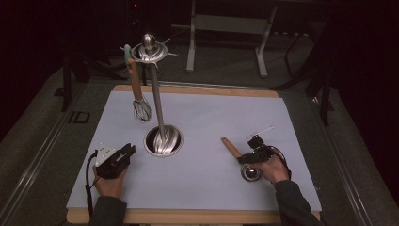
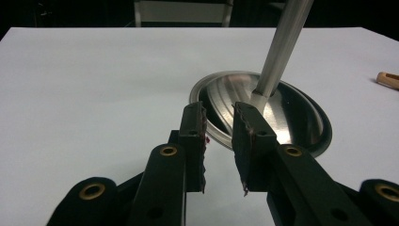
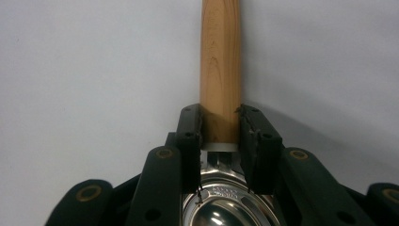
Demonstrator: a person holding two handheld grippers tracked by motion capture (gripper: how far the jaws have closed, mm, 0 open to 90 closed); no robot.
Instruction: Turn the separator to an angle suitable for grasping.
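Observation:
A ladle with a wooden handle [image 1: 230, 147] and a shiny metal bowl [image 1: 251, 173] lies on the white mat at the right. My right gripper [image 1: 243, 158] is shut on that handle [image 3: 220, 70] just above the bowl [image 3: 226, 207], one pad on each side. A steel utensil stand [image 1: 163, 141] rises from a round base in the middle, and a wooden-handled whisk [image 1: 140, 109] hangs from its top ring. My left gripper [image 1: 129, 151] rests on the mat left of the base. In the left gripper view it [image 2: 219, 117] is open and empty, pointing at the stand's base [image 2: 291, 117].
The white mat [image 1: 211, 108] covers a wooden board whose edge shows at front and back. The stand's pole [image 2: 282, 47] leans up past the left jaws. The ladle's handle tip [image 2: 388, 80] shows at the right. Dark floor and metal frame legs [image 1: 190, 52] lie beyond the table.

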